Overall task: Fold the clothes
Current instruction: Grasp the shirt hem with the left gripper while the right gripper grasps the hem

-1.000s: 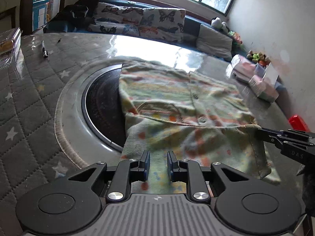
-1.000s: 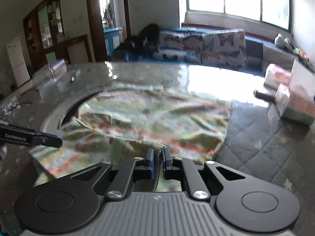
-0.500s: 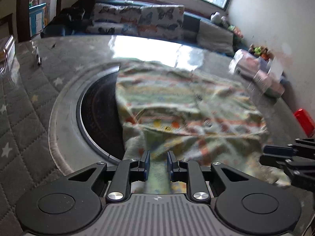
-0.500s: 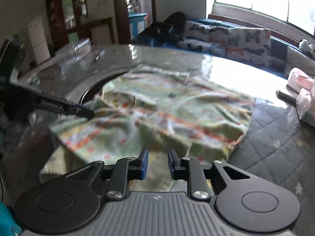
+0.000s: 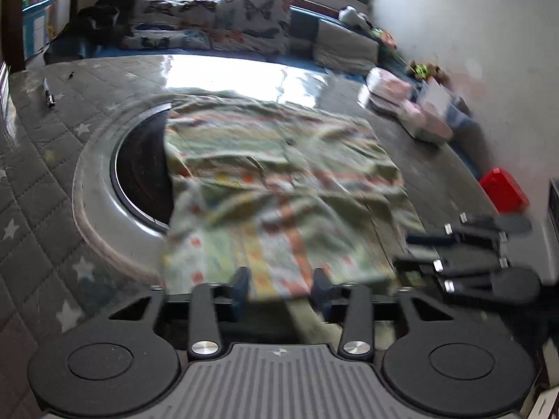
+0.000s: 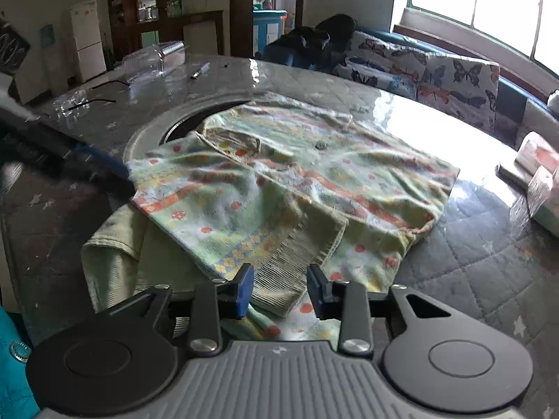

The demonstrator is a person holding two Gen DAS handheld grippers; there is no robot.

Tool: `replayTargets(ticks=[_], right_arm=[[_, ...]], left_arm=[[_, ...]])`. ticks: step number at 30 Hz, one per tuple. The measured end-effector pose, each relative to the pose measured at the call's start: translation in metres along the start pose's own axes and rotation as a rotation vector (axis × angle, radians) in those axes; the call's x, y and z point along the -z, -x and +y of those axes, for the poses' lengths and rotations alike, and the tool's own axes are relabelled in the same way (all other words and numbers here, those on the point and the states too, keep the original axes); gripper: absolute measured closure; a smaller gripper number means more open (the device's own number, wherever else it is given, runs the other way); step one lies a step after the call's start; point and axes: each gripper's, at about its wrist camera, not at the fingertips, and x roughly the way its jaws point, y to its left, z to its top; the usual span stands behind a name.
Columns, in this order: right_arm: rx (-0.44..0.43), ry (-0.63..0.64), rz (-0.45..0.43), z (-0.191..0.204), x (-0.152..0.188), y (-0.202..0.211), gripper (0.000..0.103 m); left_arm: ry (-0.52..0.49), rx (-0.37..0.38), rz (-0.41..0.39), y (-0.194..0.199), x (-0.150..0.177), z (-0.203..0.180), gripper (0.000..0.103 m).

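- Patterned green garment [image 6: 286,181] spread across the quilted table cover [image 6: 489,272], part of it draped over the round recessed hotplate [image 5: 139,171] in the table's middle.
- Near edge folded back onto itself, ribbed cuff [image 6: 297,262] lying on top in the right wrist view.
- Left gripper [image 5: 281,284] at the garment's near hem, fingers spread wide, cloth lying between them but not pinched.
- Right gripper [image 6: 279,288] likewise spread apart, blue pads either side of the ribbed cuff, not clamped on it.
- Right gripper also seen blurred at the garment's right corner [image 5: 464,255] from the left wrist view; left gripper seen as a dark blurred bar touching the garment's left corner [image 6: 94,164] from the right wrist view.
- Pen [image 5: 49,92] on the far left of the table, well apart from the garment.
- Pink packs [image 5: 412,108] on the far right edge; red box [image 5: 503,192] just beyond it.
- Butterfly-print sofa cushions [image 6: 436,70] behind the table, beneath the window.
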Motion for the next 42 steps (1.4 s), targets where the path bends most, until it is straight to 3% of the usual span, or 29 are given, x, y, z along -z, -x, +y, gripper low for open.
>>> replayTargets(ticks=[10, 13, 15, 17, 24, 31, 34, 36, 37, 39, 41, 42], right_arm=[[0.039, 0.087, -0.011, 0.004, 0.000, 0.015, 0.059], [0.051, 0.110, -0.010, 0.005, 0.001, 0.018, 0.058], [0.058, 0.126, -0.004, 0.006, 0.002, 0.020, 0.055], [0.064, 0.144, 0.001, 0.007, 0.003, 0.021, 0.052], [0.025, 0.251, 0.027, 0.019, 0.013, 0.024, 0.047], [-0.026, 0.293, -0.028, 0.037, 0.009, 0.017, 0.046], [-0.061, 0.249, -0.043, 0.039, -0.002, 0.005, 0.057], [-0.092, 0.192, -0.020, 0.036, -0.011, -0.006, 0.081], [-0.107, 0.161, -0.011, 0.033, -0.015, -0.010, 0.084], [-0.137, 0.098, -0.008, 0.024, -0.022, -0.013, 0.088], [-0.159, 0.037, -0.014, 0.015, -0.028, -0.012, 0.089], [-0.172, 0.003, -0.021, 0.009, -0.032, -0.010, 0.089]], left_arm=[[0.076, 0.056, 0.140, -0.008, 0.024, -0.010, 0.055], [0.096, 0.108, 0.174, -0.015, 0.026, -0.011, 0.086], [0.102, 0.135, 0.163, -0.014, 0.022, -0.012, 0.094], [0.102, 0.155, 0.125, -0.006, 0.011, -0.012, 0.095], [0.124, 0.191, -0.004, 0.007, -0.036, -0.005, 0.096], [0.130, 0.203, 0.001, -0.009, -0.056, -0.002, 0.096], [0.127, 0.199, 0.013, -0.009, -0.052, 0.001, 0.096], [0.133, 0.188, 0.015, -0.007, -0.049, 0.006, 0.094], [0.134, 0.180, 0.012, -0.004, -0.047, 0.009, 0.093], [0.130, 0.170, -0.004, 0.003, -0.043, 0.016, 0.089], [0.105, 0.136, -0.031, 0.012, -0.036, 0.021, 0.062], [0.085, 0.116, -0.046, 0.017, -0.032, 0.022, 0.056]])
